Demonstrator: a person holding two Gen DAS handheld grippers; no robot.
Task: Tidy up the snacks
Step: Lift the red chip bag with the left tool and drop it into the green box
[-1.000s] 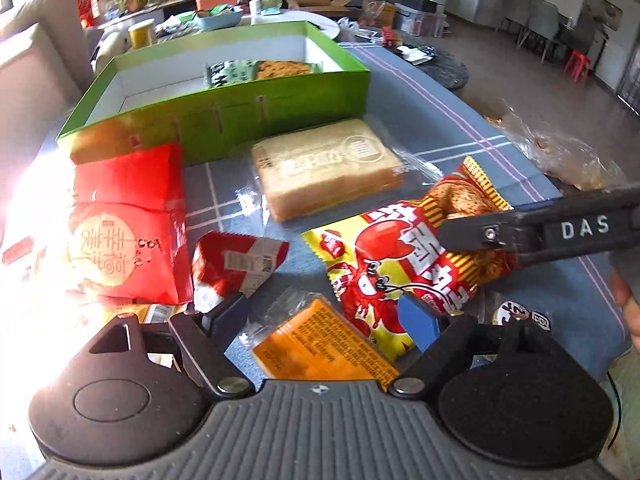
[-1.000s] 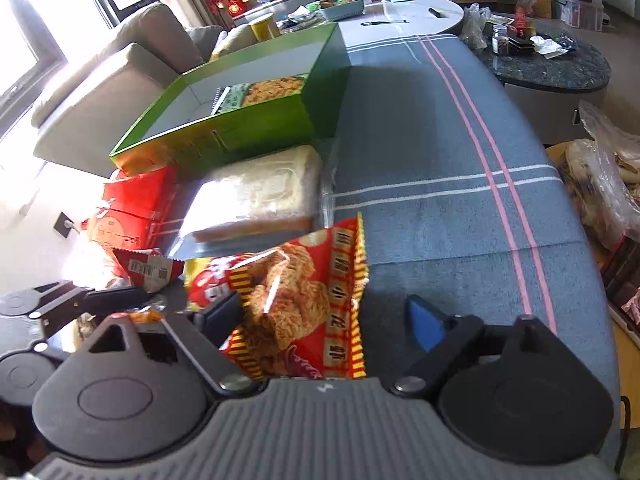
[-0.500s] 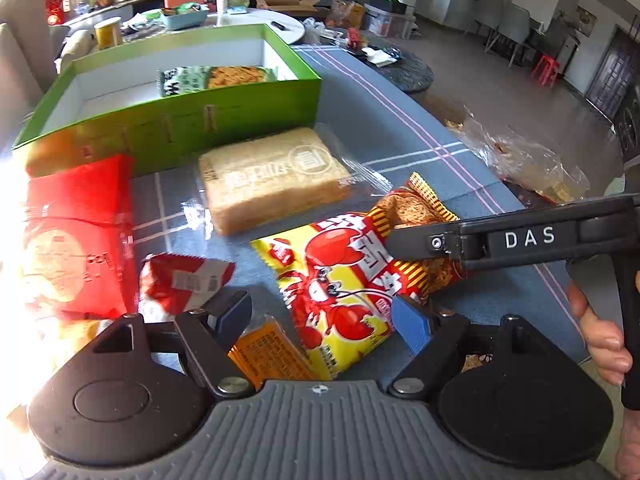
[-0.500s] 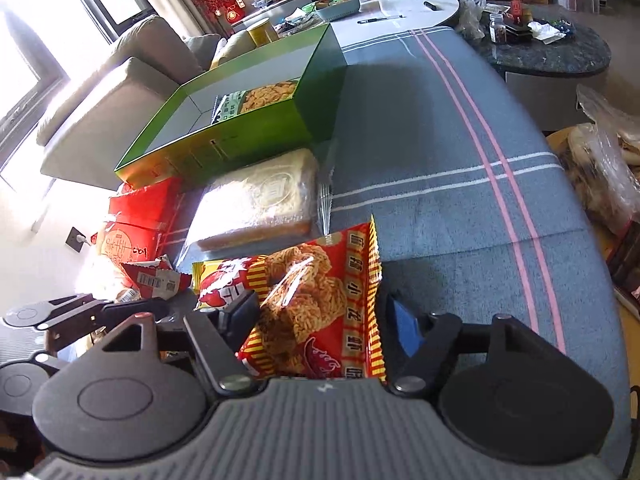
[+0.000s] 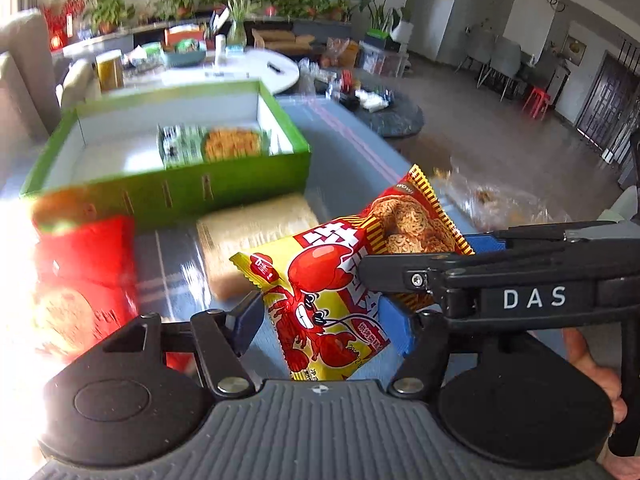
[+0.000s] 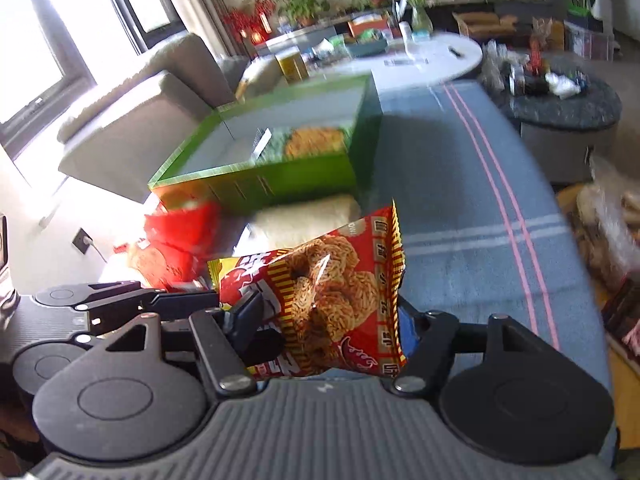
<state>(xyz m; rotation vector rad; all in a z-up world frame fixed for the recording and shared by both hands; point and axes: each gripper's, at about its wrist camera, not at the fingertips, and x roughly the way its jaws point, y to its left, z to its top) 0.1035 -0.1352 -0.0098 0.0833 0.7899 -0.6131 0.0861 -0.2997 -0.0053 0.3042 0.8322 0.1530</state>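
Note:
My right gripper [image 6: 328, 332] is shut on the red and yellow lobster snack bag [image 6: 332, 292] and holds it lifted above the table. In the left wrist view the same bag [image 5: 344, 276] hangs in front of my left gripper [image 5: 320, 320], whose fingers stand apart on either side of the bag's lower end without pinching it. The right gripper's black fingers [image 5: 404, 276] clamp the bag's right end. The green box [image 5: 168, 160] stands behind, with one green snack pack [image 5: 212, 146] inside.
A bread-like pack [image 5: 256, 236] and a red pouch [image 5: 88, 256] lie on the blue tablecloth [image 6: 460, 200] before the box. A clear plastic bag [image 5: 500, 204] sits off the right edge. A grey sofa [image 6: 132, 120] is at the left.
The right gripper has closed on the lobster bag and lifted it off the table. Both grippers have risen, so the box and the room behind show more.

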